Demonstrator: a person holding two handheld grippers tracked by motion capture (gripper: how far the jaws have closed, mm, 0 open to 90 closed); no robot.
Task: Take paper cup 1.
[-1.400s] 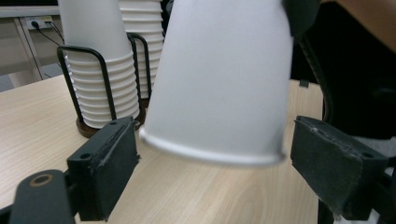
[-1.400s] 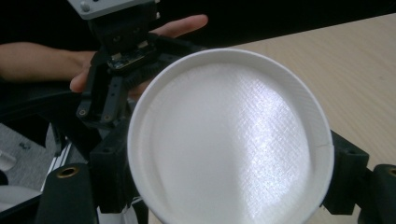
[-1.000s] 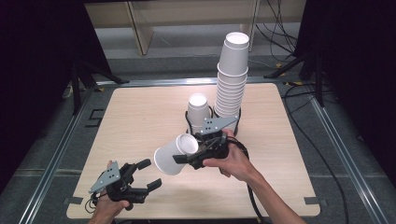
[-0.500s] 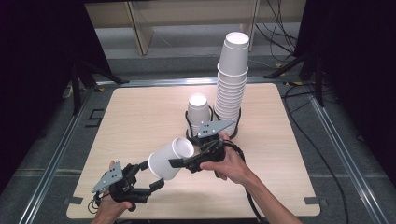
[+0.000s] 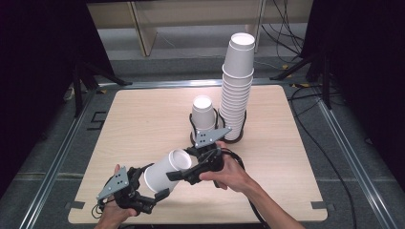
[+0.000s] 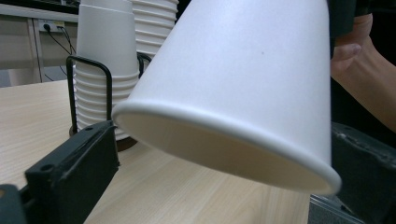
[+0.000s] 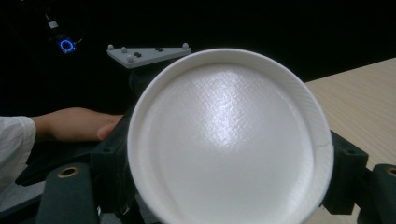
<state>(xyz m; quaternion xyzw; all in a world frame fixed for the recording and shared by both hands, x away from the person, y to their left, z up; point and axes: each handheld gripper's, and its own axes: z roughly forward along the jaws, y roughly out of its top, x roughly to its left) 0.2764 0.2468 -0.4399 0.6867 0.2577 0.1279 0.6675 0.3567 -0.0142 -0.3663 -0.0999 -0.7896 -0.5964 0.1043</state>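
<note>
Cup (image 5: 165,172) carried down-left toward left gripper (image 5: 154,187), whose jaws just spread, rim between them untouched. Right gripper (image 5: 184,174) pinches cup base. Cup axis tilted, mouth toward left gripper, above table (image 5: 143,119).

White paper cup (image 5: 165,171), black grippers, pale wood-grain table (image 5: 143,119).

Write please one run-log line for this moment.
right gripper: shut on paper cup, cup on its side | left gripper: jaws just opened, either side of cup rim, no grip | phase: handover
</note>
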